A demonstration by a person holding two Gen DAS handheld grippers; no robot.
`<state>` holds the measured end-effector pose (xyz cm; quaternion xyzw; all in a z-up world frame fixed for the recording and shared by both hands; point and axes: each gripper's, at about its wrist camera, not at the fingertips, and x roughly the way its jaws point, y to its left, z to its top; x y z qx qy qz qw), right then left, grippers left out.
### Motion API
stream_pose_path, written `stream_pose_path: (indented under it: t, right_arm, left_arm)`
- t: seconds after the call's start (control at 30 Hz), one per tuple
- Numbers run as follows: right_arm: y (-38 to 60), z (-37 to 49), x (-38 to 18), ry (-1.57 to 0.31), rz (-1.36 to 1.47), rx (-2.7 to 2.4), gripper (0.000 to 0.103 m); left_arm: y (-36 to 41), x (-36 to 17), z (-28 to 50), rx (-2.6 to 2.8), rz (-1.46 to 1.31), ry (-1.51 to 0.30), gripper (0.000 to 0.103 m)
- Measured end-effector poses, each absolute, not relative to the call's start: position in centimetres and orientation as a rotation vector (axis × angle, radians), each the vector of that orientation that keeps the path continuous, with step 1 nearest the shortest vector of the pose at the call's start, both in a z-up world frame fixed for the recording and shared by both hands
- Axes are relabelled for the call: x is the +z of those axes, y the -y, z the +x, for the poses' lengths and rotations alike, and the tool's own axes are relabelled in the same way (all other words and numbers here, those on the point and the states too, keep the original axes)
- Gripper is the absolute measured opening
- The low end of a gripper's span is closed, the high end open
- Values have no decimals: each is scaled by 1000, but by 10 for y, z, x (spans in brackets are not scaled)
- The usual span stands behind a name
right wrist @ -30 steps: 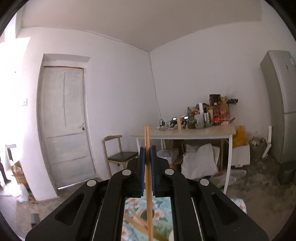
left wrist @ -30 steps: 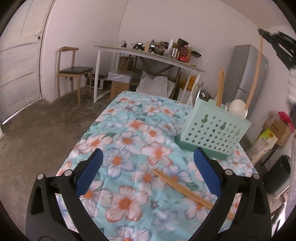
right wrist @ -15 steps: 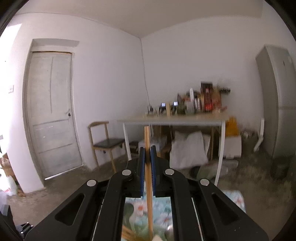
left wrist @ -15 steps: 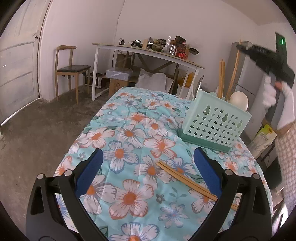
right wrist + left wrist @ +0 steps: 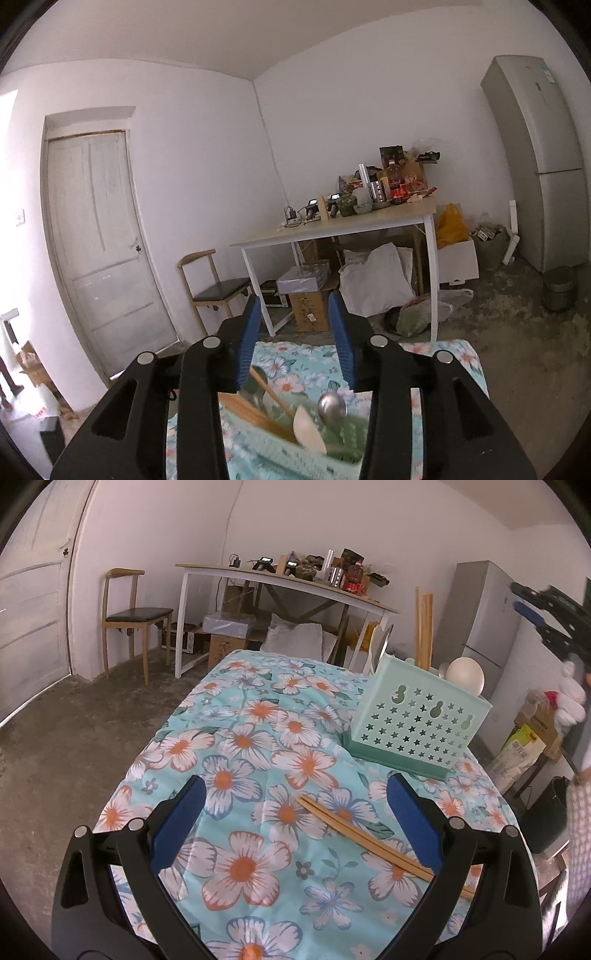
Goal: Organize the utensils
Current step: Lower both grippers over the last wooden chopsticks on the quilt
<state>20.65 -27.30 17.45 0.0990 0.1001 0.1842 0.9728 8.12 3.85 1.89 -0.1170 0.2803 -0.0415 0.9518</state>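
A pair of wooden chopsticks (image 5: 369,842) lies on the floral tablecloth (image 5: 258,716), between the pads of my open left gripper (image 5: 295,812) and just past them. Behind stands a mint perforated basket (image 5: 421,720) holding upright chopsticks (image 5: 424,627) and a white spoon (image 5: 465,674). My right gripper (image 5: 517,598), held by a white-gloved hand (image 5: 570,701), hovers above and right of the basket. In the right wrist view its jaws (image 5: 297,332) are opening with nothing between them. Below them the basket holds chopsticks (image 5: 258,413), a white spoon (image 5: 308,428) and a metal spoon (image 5: 332,404).
Beyond the table's far end stand a cluttered white desk (image 5: 280,579) with boxes under it, a wooden chair (image 5: 133,613) and a grey fridge (image 5: 480,620). Bags and a dark bin (image 5: 546,812) crowd the floor at the right. A door (image 5: 99,251) is at the left.
The right gripper has sunk toward the basket and its jaws have parted, letting go of the chopstick it held. That chopstick now stands in the basket. The left gripper has stayed put.
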Motion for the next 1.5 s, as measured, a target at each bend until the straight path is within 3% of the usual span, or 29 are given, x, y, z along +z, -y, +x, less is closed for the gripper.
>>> stream_pose_path:
  t: [0.27,0.53,0.83,1.1,1.37,1.5]
  right_arm:
    - [272,173,113,-402,283,465,54]
    - [246,168,-7,-781,344,442,54]
    - [228,164,-49,-923,290,450,54]
    - [241,171,-51,-932,353,455,54]
    - [247,170,-54,-934,378,467,54]
    - [248,170,-55,-935,383,472,54]
  left_arm:
    - [-36,16,78,-89,-240,-583,95]
    - [-20,11,74,-131,-222,-620,95]
    - [-12,-1,85,-232,-328,-710,94]
    - [-20,-24,111,-294,-550,-822,58]
    - [-32,-66,133,-316,-796,-938,31]
    - [-37,-74,137,-318,-864,-935,23]
